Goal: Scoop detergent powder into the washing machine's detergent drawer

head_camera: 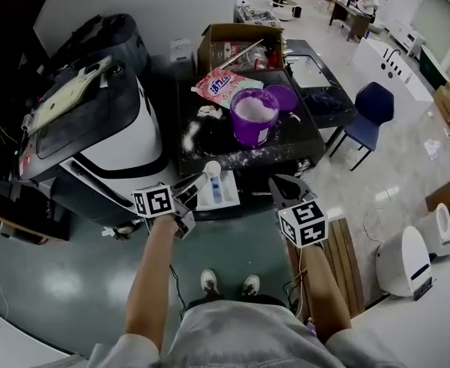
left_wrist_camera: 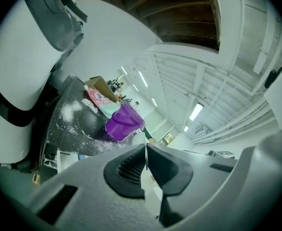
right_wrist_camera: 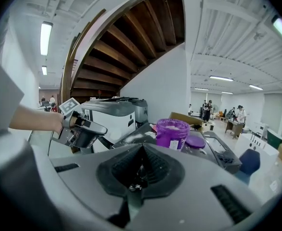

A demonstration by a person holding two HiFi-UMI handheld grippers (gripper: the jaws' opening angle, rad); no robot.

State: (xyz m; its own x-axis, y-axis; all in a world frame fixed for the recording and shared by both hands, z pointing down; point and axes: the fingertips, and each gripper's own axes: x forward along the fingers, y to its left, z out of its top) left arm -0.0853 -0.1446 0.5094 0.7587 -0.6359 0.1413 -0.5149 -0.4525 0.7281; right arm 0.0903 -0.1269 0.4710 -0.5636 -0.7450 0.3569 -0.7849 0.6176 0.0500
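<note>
My left gripper [head_camera: 193, 185] is shut on the thin handle of a white scoop [head_camera: 211, 169]. The scoop's bowl hangs just above the open detergent drawer [head_camera: 218, 191], which sticks out below the black tabletop. In the left gripper view the jaws [left_wrist_camera: 145, 154] pinch the white scoop handle [left_wrist_camera: 149, 181] edge-on. Whether the scoop holds powder is not visible. A purple tub [head_camera: 254, 115] full of white powder stands on the tabletop, also seen as the purple tub [right_wrist_camera: 172, 133]. My right gripper [head_camera: 280, 185] hovers to the right of the drawer, shut and empty [right_wrist_camera: 140, 168].
The washing machine [head_camera: 94, 133] stands at the left. Spilled powder dusts the black tabletop [head_camera: 209, 150]. A purple lid [head_camera: 284, 96], a pink detergent bag [head_camera: 225, 85] and a cardboard box [head_camera: 236, 41] lie behind the tub. A blue chair [head_camera: 372, 106] stands at the right.
</note>
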